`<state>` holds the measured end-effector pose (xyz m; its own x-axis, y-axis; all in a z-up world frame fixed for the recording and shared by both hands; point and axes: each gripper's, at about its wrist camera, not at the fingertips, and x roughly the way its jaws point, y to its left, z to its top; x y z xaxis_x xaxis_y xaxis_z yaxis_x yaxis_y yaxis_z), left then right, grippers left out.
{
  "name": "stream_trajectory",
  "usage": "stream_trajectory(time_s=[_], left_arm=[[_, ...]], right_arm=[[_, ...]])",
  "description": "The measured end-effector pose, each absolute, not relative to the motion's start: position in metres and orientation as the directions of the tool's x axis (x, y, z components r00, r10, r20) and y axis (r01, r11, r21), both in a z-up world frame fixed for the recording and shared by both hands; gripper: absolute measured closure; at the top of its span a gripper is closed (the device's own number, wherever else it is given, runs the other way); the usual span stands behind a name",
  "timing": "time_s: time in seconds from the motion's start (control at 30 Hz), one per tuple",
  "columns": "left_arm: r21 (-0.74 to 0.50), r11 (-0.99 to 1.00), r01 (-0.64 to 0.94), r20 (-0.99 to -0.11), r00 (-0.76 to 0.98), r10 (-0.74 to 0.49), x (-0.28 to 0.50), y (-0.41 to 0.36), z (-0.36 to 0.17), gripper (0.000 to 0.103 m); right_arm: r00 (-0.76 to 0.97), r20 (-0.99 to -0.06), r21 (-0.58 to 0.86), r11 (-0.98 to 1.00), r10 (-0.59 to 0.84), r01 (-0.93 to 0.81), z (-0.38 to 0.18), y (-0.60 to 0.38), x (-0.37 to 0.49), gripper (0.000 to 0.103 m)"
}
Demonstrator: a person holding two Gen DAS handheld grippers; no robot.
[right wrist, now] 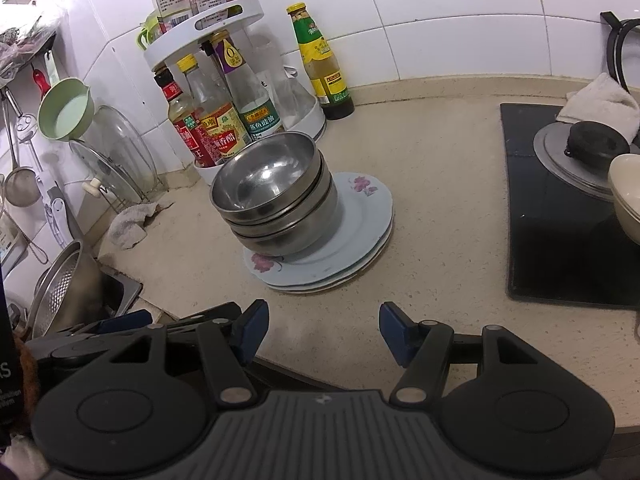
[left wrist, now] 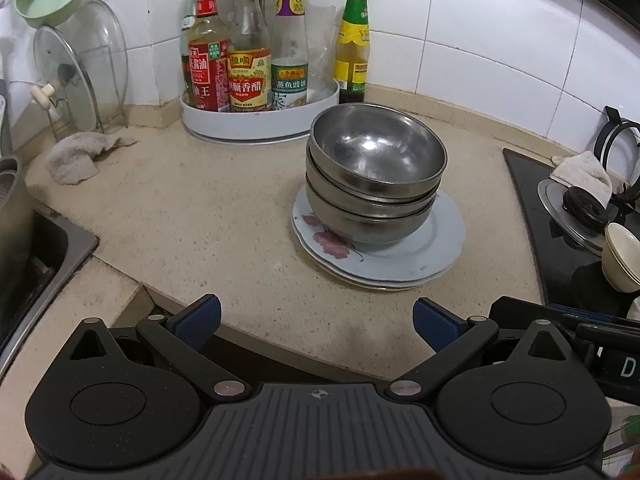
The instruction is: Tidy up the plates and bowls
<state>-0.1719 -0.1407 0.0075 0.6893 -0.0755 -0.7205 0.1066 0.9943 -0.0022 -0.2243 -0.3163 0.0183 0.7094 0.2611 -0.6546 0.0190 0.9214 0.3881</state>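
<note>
Three nested steel bowls [left wrist: 376, 172] [right wrist: 276, 196] stand on a stack of pale blue flowered plates [left wrist: 424, 256] [right wrist: 360, 224] in the middle of the beige counter. My left gripper [left wrist: 316, 326] is open and empty, over the counter's front edge, well short of the stack. My right gripper [right wrist: 322, 330] is also open and empty, near the front edge, just right of the left one. A cream bowl [left wrist: 620, 258] [right wrist: 626, 196] sits on the black stove at the right.
A white rotating rack of sauce bottles [left wrist: 248, 76] [right wrist: 224, 120] stands behind the stack, a lone bottle [left wrist: 352, 44] beside it. Glass lids [left wrist: 80, 68] lean at the left. A rag [left wrist: 76, 156], the sink [left wrist: 36, 256], and a stove lid [right wrist: 580, 160] lie around.
</note>
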Motion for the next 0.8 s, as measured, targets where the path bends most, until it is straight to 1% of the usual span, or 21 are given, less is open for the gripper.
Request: stream_trajectory(time_s=[0.2,0.5,0.63,0.8], left_arm=[[-0.018,0.994,0.112,-0.705,0.703,-0.092,-0.172,-0.139,0.011,0.000],[-0.004,0.992,0.128,-0.682,0.725,-0.097,-0.172,-0.139,0.017,0.000],[-0.022,0.991,0.132,-0.688,0.717,-0.111,-0.170,-0.137,0.016,0.001],[-0.003,0.991,0.132,-0.687,0.720,-0.098,-0.171,-0.139,0.018,0.003]], right_arm=[[0.724,-0.647,0.375,0.926,0.239,0.030,0.019,-0.318,-0.223,0.044],[0.728,-0.653,0.356,0.933,0.207,0.054,0.017,-0.323,-0.218,0.044],[0.731,-0.650,0.362,0.930,0.208,0.057,0.018,-0.325,-0.218,0.044],[0.730,-0.650,0.367,0.928,0.212,0.057,0.017,-0.325,-0.218,0.044]])
